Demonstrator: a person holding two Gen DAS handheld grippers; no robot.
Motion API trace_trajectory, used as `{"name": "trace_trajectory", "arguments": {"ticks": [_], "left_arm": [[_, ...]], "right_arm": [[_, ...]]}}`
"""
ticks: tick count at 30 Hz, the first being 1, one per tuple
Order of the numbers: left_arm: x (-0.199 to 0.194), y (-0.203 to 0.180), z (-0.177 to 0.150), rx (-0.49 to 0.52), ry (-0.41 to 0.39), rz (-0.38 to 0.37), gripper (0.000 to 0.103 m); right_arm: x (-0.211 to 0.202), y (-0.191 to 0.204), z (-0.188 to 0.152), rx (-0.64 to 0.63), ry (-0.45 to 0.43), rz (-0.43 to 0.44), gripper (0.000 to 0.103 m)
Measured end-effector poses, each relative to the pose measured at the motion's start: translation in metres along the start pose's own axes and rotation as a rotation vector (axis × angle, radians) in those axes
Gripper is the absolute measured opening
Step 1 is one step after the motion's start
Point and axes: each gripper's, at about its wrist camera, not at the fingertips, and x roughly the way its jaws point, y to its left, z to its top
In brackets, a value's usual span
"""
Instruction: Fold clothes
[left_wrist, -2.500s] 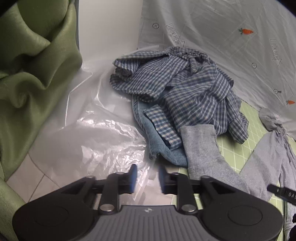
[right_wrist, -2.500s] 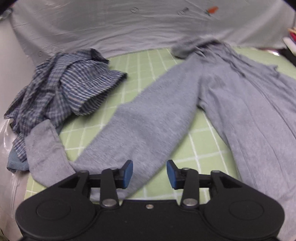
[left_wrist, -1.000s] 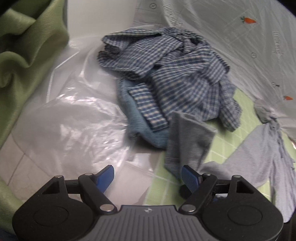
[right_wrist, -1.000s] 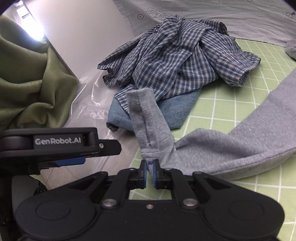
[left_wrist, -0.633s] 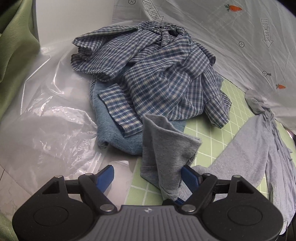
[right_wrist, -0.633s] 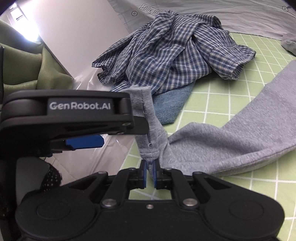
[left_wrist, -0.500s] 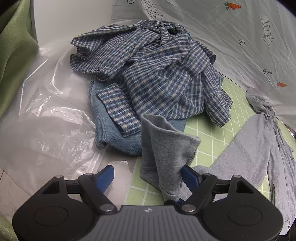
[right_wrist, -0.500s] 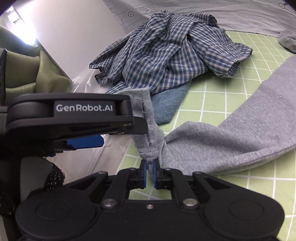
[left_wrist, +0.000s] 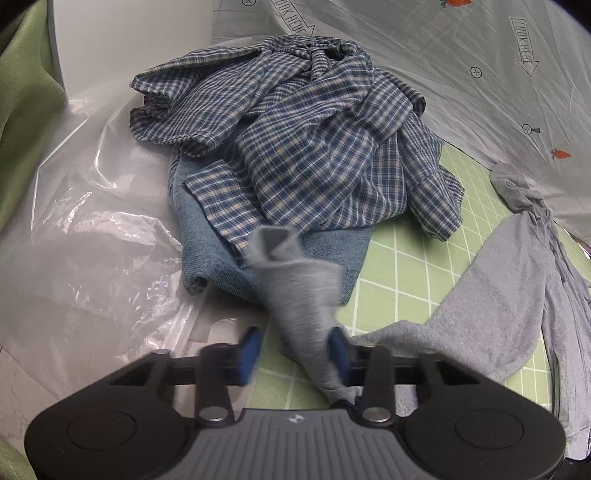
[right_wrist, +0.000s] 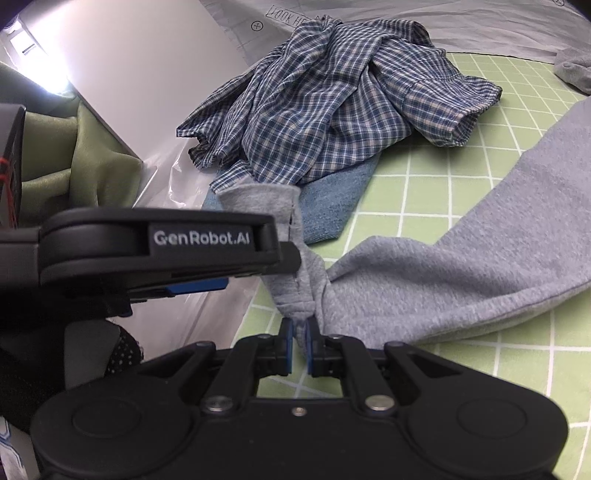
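Note:
A grey sweatshirt lies on the green grid mat. Its sleeve runs toward me. My right gripper is shut on the sleeve's cuff and holds it upright off the mat. In the left wrist view the raised cuff stands blurred between the blue pads of my left gripper. That gripper is open, and the cloth brushes its right finger. The left gripper's black housing fills the left of the right wrist view.
A crumpled blue plaid shirt lies on a folded blue denim piece just beyond the cuff. Clear plastic film covers the surface at left, with green fabric past it. A white printed sheet rises behind.
My left gripper's fingers have narrowed from wide open to about half that gap around the raised cuff. The right gripper still holds the cuff and has lifted it slightly.

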Motion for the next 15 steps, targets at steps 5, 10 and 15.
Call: {"name": "trace_trajectory", "arguments": {"ticks": [5, 10, 15], "left_arm": [[-0.010, 0.005, -0.008, 0.005, -0.027, -0.005, 0.012], [-0.022, 0.016, -0.024, -0.004, -0.020, 0.017, 0.011], [-0.033, 0.028, -0.046, -0.033, 0.014, 0.036, 0.012]], "right_arm": [[-0.002, -0.003, -0.002, 0.020, 0.007, 0.005, 0.008], [-0.019, -0.013, -0.004, 0.081, 0.002, 0.020, 0.015], [-0.043, -0.027, -0.005, 0.124, -0.035, -0.021, 0.027]]}}
